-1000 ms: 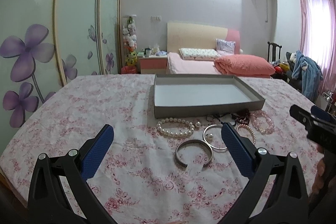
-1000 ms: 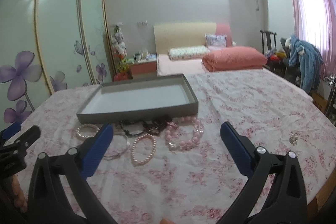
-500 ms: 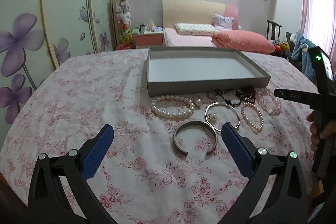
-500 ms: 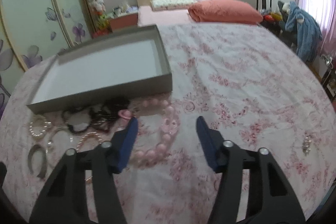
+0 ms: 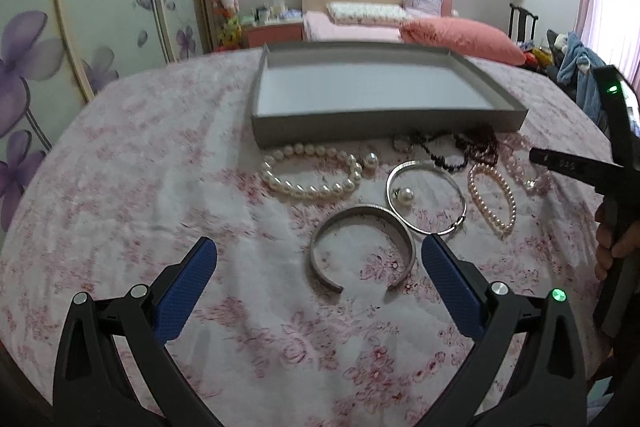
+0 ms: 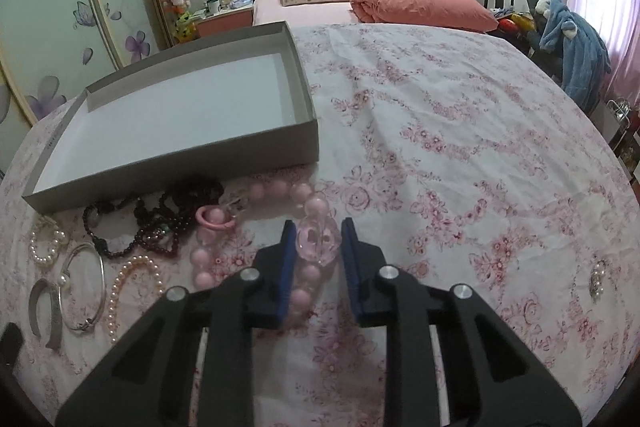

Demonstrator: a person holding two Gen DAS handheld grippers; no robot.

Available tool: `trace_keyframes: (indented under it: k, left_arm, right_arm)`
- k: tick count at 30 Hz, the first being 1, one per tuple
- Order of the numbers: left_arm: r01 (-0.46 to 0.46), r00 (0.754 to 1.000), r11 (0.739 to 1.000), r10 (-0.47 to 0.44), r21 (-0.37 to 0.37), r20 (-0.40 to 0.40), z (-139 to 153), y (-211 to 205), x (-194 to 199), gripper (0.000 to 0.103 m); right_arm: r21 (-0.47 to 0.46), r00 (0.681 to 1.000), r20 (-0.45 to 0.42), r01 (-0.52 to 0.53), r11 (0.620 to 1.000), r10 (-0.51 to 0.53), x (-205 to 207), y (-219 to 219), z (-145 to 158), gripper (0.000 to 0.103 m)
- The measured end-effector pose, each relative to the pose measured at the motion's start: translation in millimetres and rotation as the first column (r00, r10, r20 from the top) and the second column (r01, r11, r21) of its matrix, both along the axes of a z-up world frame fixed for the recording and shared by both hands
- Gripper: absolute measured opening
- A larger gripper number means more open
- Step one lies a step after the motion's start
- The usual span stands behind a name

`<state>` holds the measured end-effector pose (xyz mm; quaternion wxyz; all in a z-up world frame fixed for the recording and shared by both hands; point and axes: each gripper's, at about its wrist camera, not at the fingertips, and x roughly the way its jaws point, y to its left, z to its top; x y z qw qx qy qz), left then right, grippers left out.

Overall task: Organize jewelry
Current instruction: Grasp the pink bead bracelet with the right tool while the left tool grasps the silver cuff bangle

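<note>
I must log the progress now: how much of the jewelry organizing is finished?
Done: nothing; the gray tray holds no jewelry. In hand: the right hand-held gripper brackets the pink bead bracelet. Left: the pearl bracelet, silver cuff and dark beads lie on the cloth.

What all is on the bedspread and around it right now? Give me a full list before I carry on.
Tray: one, grey, nothing in it, far side of the jewelry.
White pearl bracelet: one, just in front of the tray.
Silver cuff: one, open-ended, nearest the left gripper.
Silver bangle: one, thin, with a pearl charm.
Small pink pearl bracelet: one, right of the bangle.
Dark bead strands: tangled, count unclear, against the tray.
Pink bead necklace: one, big beads, clear pendant.
Small sparkly piece: one, alone far right.
Bedspread: white, pink floral.
Left gripper: jaws wide, holding nothing.
Right gripper: jaws either side of the pendant; contact unclear.
</note>
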<state>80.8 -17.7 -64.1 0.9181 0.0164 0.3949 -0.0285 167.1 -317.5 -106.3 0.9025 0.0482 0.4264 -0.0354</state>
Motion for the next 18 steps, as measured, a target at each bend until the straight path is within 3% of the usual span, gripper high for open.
trace_keyframes:
  k: [8,15,18]
  left_arm:
    - [-0.006,0.997,1.000,0.007,0.008,-0.081,-17,-8,18,0.100]
    - [0.009,0.995,1.000,-0.007,0.016,-0.096,-20,-9,21,0.071]
    - [0.001,0.995,1.000,0.000,0.014,-0.095,-20,-6,21,0.069]
  right_arm:
    - [0.005,1.000,0.000,0.000,1.000,0.000,1,-1,0,0.024]
    - [0.014,1.000,0.001,0.000,1.000,0.000,2,-3,0,0.024]
    - [0.013,1.000,0.001,0.000,1.000,0.000,2,-3,0,0.024]
